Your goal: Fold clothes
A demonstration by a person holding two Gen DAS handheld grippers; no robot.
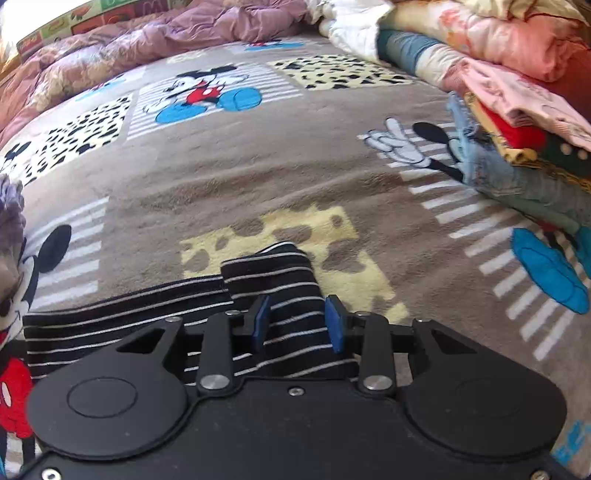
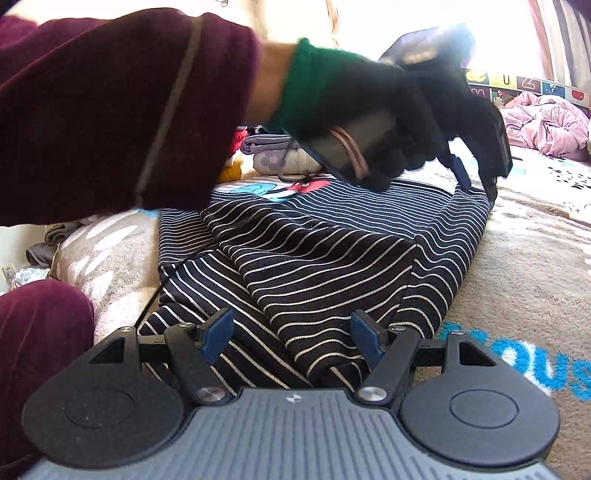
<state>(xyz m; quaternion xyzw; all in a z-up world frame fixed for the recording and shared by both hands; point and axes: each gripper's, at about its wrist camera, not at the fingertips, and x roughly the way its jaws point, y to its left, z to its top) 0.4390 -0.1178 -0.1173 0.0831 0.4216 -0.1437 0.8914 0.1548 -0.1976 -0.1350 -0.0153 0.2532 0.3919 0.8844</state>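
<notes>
The striped top (image 2: pixel 317 258) lies on the blanket (image 1: pixel 258 177), folded in part (sleeves turned in, I think); the final fold is left. Left gripper (image 1: pixel 297 321) stands narrowly apart over one end, holding nothing. Right gripper (image 2: pixel 291 338) is wide, empty.

- A plush brown blanket (image 1: pixel 236 177) printed with cartoon mice, striped panels and spotted yellow squares is covering the whole bed surface.
- A rumpled lilac quilt (image 1: pixel 155 40) is lying bunched along the far edge.
- A wall strip of colourful picture tiles (image 1: pixel 74 22) is running behind the quilt.
- Folded bedding in pink, cream and teal (image 1: pixel 480 40) is sitting piled at the right side.
- Strong daylight is pouring through a bright window (image 2: pixel 424 14), washing out that part of the right wrist view.
</notes>
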